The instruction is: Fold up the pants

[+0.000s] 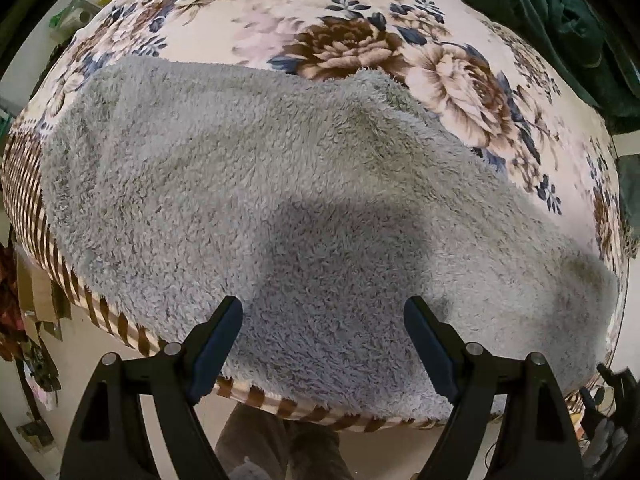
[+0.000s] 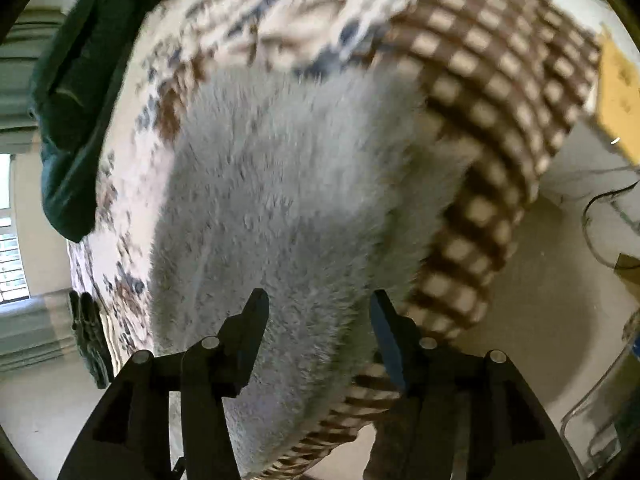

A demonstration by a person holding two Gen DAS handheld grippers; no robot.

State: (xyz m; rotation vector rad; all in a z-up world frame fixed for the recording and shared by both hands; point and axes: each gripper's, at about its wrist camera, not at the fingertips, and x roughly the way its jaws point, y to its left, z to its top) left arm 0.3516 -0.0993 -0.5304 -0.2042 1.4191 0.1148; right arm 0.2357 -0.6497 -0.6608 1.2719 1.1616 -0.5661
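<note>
Nearest, the left gripper (image 1: 323, 316) and right gripper (image 2: 319, 308) hover with jaws open above the grey fleece pants (image 1: 280, 208), gripping nothing. The pants lie spread along the near edge of the floral blanket (image 1: 360, 40), bare blanket beyond; a dark green garment (image 1: 560, 20) sits farthest.

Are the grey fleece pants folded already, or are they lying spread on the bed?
Spread, as far as visible. The grey fleece pants lie as one wide sheet across the floral blanket; no fold line shows.
</note>
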